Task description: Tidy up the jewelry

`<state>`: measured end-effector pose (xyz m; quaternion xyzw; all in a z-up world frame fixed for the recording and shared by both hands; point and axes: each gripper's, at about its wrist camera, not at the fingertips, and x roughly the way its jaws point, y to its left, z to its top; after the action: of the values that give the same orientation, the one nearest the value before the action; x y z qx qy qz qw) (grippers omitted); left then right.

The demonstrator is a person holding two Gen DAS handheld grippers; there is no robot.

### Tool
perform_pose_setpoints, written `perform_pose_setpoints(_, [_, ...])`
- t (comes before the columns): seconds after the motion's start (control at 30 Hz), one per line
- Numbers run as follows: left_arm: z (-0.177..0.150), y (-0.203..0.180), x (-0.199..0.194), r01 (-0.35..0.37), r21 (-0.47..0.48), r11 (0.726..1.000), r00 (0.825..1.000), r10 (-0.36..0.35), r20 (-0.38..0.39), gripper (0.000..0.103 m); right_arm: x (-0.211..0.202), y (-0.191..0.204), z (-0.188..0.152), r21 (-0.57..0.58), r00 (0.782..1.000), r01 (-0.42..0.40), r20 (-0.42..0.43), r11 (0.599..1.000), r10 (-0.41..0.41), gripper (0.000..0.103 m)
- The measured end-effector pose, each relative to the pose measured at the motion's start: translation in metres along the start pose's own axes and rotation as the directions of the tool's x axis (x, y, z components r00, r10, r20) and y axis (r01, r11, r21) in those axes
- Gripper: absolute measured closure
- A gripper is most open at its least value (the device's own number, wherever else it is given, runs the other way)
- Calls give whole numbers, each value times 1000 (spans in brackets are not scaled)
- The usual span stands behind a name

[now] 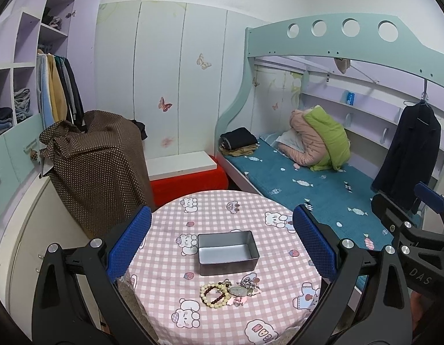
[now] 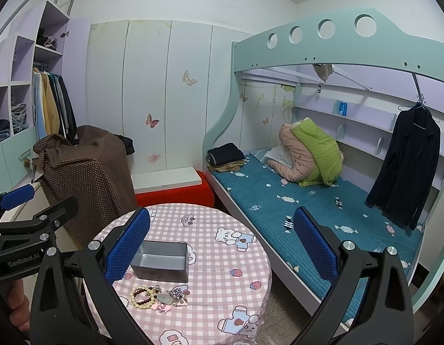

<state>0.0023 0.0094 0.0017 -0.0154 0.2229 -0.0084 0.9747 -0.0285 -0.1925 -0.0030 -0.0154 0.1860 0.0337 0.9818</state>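
Note:
A small pile of jewelry (image 1: 229,291) lies on a round table with a pink checked cloth (image 1: 279,258): cream and dark bead bracelets, a pale green pendant, pink charms and silvery pieces. It also shows in the right wrist view (image 2: 160,297). Just behind it stands an empty grey metal tin (image 1: 227,251), also in the right wrist view (image 2: 161,261). My left gripper (image 1: 222,244) is open and empty, held above the table over the tin. My right gripper (image 2: 222,247) is open and empty, to the right of the tin and jewelry.
A bunk bed with a teal mattress (image 1: 322,189) stands right of the table, with folded clothes, a green and pink jacket and a hanging dark coat (image 1: 409,155). A brown-draped object (image 1: 98,166) and a red stool (image 1: 190,184) stand behind. Shelves and wardrobe are at left.

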Motion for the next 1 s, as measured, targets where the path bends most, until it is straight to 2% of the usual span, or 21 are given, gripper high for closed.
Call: perform_pose_setpoints(1.0, [-2,-8,-2,2,8,1000,1000,-2,8,5,2,4,-5,-4,1000,-6,-7,1000,6,7])
